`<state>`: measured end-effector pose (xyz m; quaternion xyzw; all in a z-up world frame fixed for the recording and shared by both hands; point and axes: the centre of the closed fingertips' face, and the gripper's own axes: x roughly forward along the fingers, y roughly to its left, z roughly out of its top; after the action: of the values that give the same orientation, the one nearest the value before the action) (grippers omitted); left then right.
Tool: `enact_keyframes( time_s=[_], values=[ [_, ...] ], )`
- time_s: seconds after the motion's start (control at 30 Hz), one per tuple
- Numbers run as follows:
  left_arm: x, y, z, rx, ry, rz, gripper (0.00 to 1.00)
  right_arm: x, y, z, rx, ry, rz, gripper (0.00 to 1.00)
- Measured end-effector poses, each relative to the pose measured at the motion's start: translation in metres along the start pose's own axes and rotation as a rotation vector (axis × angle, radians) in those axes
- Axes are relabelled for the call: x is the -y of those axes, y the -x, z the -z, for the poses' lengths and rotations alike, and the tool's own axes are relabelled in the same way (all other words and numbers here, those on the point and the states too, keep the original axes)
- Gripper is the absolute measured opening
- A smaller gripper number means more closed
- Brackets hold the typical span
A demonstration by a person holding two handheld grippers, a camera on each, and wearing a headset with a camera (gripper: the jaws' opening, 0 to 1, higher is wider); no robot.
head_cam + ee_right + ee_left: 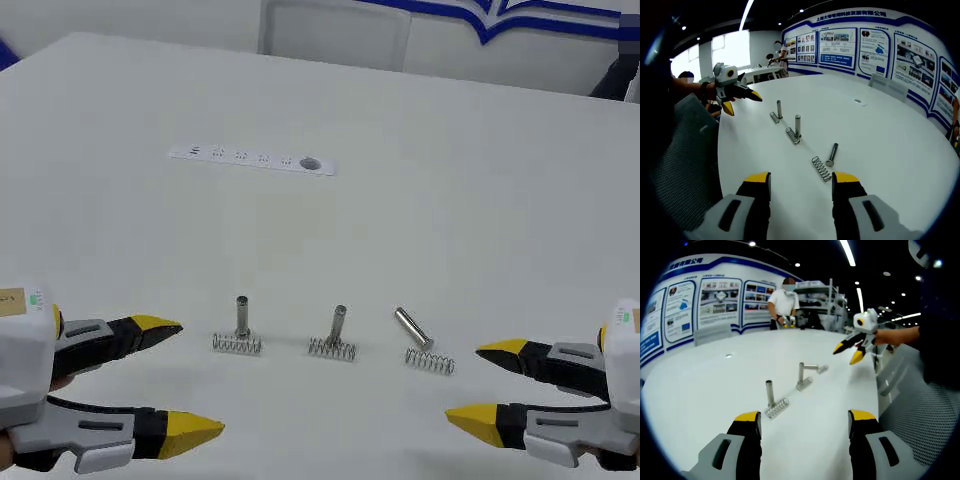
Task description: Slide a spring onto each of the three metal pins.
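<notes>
My left hand-held gripper (200,377) and right hand-held gripper (462,381) hang spread in the head view, pins (338,323) and springs (332,349) on the table (400,220) between them. Left gripper view: nearest pin (770,392) upright. Right gripper view: fallen pin (832,154) — I'd stand it first.

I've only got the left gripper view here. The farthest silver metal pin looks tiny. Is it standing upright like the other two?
Observer: No, the farthest silver metal pin is lying on its side.
Operator: Is its spring on it yet?
Observer: No, its small coiled wire spring lies loose on the white table beside the pin.
</notes>
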<state>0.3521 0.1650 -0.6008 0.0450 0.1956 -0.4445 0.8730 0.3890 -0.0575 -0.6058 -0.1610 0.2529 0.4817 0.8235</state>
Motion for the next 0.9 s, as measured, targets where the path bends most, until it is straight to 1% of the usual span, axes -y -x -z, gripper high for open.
enact_keyframes(
  time_s=[0.67,0.9],
  values=[
    [0.003,0.001,0.004,-0.011,0.019,-0.015,0.71,0.007,-0.005,-0.005,0.010,-0.007,-0.010,0.49],
    [0.005,0.000,0.005,-0.014,0.024,-0.018,0.71,0.015,-0.008,-0.014,0.014,-0.005,-0.006,0.47]
  ],
)
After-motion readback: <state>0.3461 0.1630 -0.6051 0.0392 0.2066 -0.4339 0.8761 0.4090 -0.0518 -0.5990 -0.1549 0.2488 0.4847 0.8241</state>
